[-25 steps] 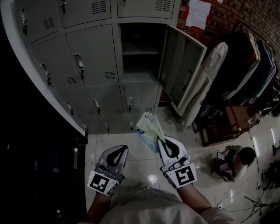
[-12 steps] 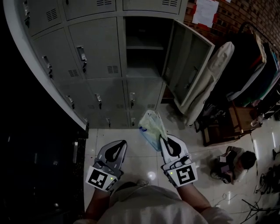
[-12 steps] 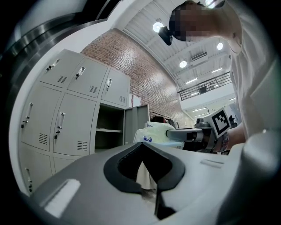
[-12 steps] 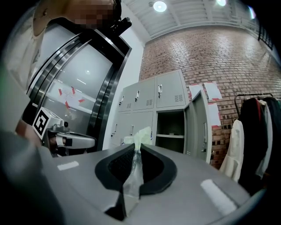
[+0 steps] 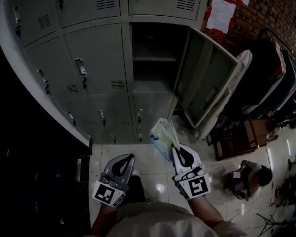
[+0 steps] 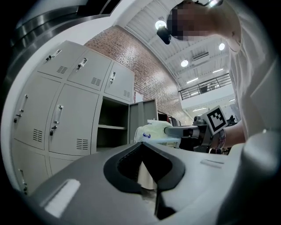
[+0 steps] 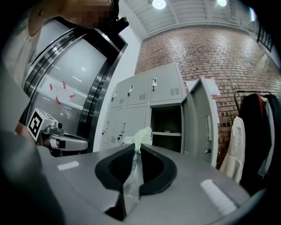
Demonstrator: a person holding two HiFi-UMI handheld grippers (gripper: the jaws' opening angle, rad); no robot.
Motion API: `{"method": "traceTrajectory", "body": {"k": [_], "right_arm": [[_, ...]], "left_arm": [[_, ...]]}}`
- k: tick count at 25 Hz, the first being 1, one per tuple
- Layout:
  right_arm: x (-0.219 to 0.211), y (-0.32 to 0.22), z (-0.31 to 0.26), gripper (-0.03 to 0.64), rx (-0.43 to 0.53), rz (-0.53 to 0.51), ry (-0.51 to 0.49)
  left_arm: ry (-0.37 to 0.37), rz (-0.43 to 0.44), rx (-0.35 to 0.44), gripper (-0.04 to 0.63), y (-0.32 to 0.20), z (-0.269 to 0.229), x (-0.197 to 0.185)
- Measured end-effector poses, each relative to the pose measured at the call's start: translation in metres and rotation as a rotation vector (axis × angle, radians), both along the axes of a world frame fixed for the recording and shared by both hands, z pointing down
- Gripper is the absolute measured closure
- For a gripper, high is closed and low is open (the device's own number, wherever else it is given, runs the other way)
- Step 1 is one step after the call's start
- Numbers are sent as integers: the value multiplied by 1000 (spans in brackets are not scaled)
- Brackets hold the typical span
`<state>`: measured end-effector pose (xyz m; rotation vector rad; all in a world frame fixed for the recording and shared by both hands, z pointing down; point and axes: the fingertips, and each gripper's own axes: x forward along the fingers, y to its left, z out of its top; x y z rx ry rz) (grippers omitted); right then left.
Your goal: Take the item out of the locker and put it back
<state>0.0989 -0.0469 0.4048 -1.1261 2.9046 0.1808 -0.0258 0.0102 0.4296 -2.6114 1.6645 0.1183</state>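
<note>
Where grey lockers (image 5: pixel 97 65) meet pale tiled floor (image 5: pixel 155 166), right claw (image 5: pixel 175 147) clamps a crumpled translucent bag (image 5: pixel 163 135); left claw (image 5: pixel 131 157) closed, empty.

Brick wall (image 7: pixel 228 52), glossy tiled floor (image 5: pixel 150 163), loaded clothes rack (image 5: pixel 273 65), bright ceiling lights (image 6: pixel 184 63)

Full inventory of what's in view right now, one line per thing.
lockers: one bank, grey, ahead, most doors shut
open locker: one, grey, shelf inside, door swung right
bag: one, clear plastic, pale green and white contents, in front of the lockers
paper: at least one, white, on the brick wall
coat: one, white, hanging beside the open door
clothes: several, dark, far right
person: one, low on the floor, lower right
left gripper: grey, shut, empty
right gripper: grey, shut on the bag
</note>
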Motion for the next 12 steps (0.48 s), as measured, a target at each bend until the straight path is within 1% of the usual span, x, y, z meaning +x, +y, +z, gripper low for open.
{"method": "traceTrajectory", "body": {"k": [3,7,12], "right_arm": [[-21,-37,-4,607,11,21,-10],[-55,-96,-21,607,28,65,-26],[-86,-165,-47,607,75,149,-60]], "left_arm": [[-1,24,17,598,-40,-4,-22],[-12,66,49,598,-98,-21,-61],[-43,134,75,598,-161,-35,-99]]}}
